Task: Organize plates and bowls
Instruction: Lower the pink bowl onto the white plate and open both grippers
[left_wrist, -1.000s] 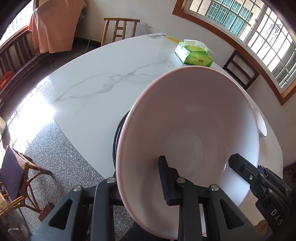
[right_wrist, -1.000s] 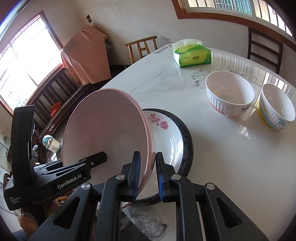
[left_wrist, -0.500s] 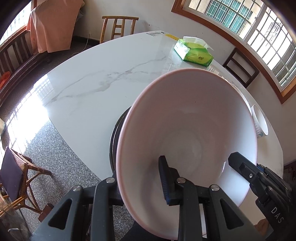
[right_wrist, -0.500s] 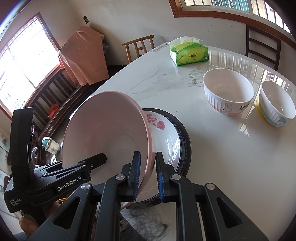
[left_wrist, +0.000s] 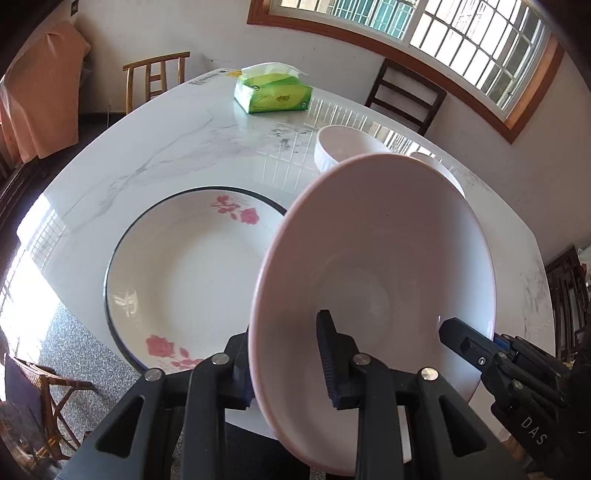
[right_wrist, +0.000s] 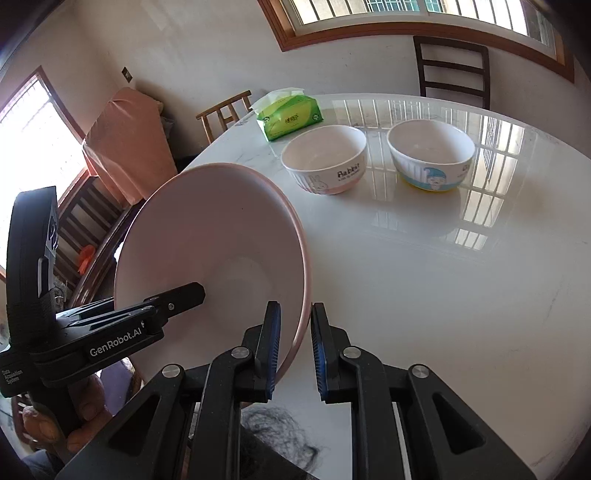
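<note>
Both grippers are on the pink plate (left_wrist: 373, 295) — it's in the air, tilted steeply, its hollow facing the cameras. The left gripper (left_wrist: 284, 365) has its jaws clamped on the near rim, one finger behind the plate and one inside it. The right gripper (right_wrist: 293, 338) straddles the opposite edge, and here's the thing: there's a visible gap between the rim and the outer jaw, so whether it's truly pinching I can't tell.

Down on the counter (right_wrist: 461, 295), the rose plate (left_wrist: 192, 273) with its dark rim lies flat, just beside and below the lifted one. Two bowls — the rabbit bowl (right_wrist: 325, 164) and the blue-and-yellow bowl (right_wrist: 430, 155) — sit side by side further back, well apart from the plates, with a green tissue pack (right_wrist: 290, 116) beyond them.

This reads as the carrying step: a plate held up between two grippers, not yet set anywhere. The next move likely calls for levelling it out, centring it over the rose plate, and lowering gently so it nests without clattering.
</note>
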